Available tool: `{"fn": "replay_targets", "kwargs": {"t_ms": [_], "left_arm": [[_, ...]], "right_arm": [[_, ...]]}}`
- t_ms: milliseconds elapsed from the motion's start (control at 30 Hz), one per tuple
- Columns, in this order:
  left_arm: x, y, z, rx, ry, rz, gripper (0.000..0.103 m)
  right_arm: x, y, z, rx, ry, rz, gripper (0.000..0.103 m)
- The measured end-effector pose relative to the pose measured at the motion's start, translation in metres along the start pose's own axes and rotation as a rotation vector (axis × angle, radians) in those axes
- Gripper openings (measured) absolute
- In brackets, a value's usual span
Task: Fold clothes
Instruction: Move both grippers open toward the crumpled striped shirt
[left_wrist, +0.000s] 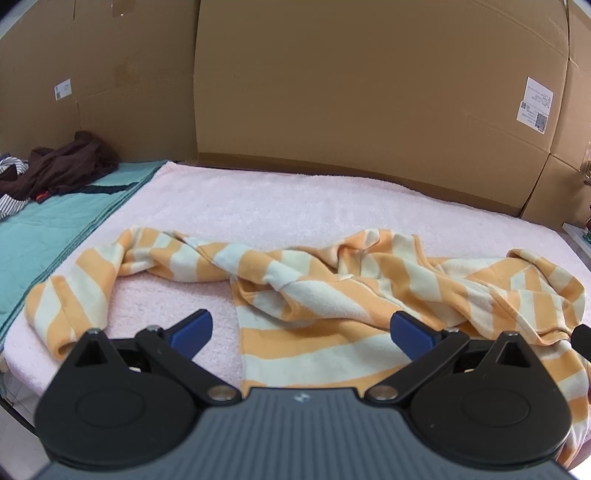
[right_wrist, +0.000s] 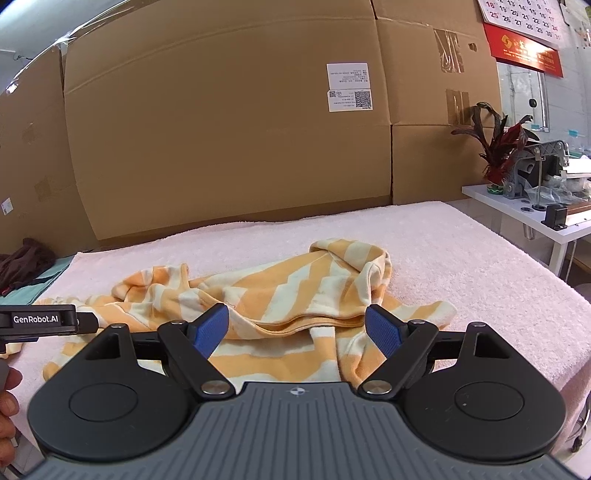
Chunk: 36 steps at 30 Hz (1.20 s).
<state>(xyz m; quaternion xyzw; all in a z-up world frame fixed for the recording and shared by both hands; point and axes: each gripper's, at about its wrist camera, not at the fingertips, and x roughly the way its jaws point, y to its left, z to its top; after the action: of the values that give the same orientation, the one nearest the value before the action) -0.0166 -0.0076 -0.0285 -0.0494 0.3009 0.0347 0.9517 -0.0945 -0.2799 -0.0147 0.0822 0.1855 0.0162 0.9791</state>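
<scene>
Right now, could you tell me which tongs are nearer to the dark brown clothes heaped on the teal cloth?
Left. The left tongs hover over the striped garment's left half, towards the dark brown clothes; the right tongs are over its far end.

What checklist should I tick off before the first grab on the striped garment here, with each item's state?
1. Left gripper open, nothing between the pads: ok.
2. Right gripper open, nothing clamped: ok.
3. Orange-and-cream striped garment within reach, just ahead of both grippers: ok.
4. Garment laid flat for folding: not ok; it lies crumpled and twisted, one sleeve trailing to the left.
5. Pink towel surface around the garment free of other items: ok; the dark clothes pile sits apart on the teal cloth.
6. Which edge is hem or collar: cannot tell from the bunched folds.
</scene>
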Motion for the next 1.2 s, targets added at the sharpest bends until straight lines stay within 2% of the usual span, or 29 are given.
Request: {"fn": "replay_targets", "kwargs": {"t_ms": [533,900,1067,1200], "left_arm": [[0.010,0.004,0.001,0.009,0.020,0.028,0.102],[0.013,0.010,0.000,0.005,0.017,-0.009,0.102],[0.013,0.011,0.000,0.037,0.002,-0.040,0.102],[0.016,0.018,0.003,0.017,-0.012,-0.066,0.102]], "right_arm": [[0.010,0.003,-0.001,-0.009,0.010,0.017,0.084],[0.013,-0.002,-0.003,-0.006,0.009,0.022,0.085],[0.015,-0.006,-0.005,-0.017,0.016,-0.004,0.085],[0.017,-0.011,-0.006,-0.011,0.021,-0.006,0.085]]}}
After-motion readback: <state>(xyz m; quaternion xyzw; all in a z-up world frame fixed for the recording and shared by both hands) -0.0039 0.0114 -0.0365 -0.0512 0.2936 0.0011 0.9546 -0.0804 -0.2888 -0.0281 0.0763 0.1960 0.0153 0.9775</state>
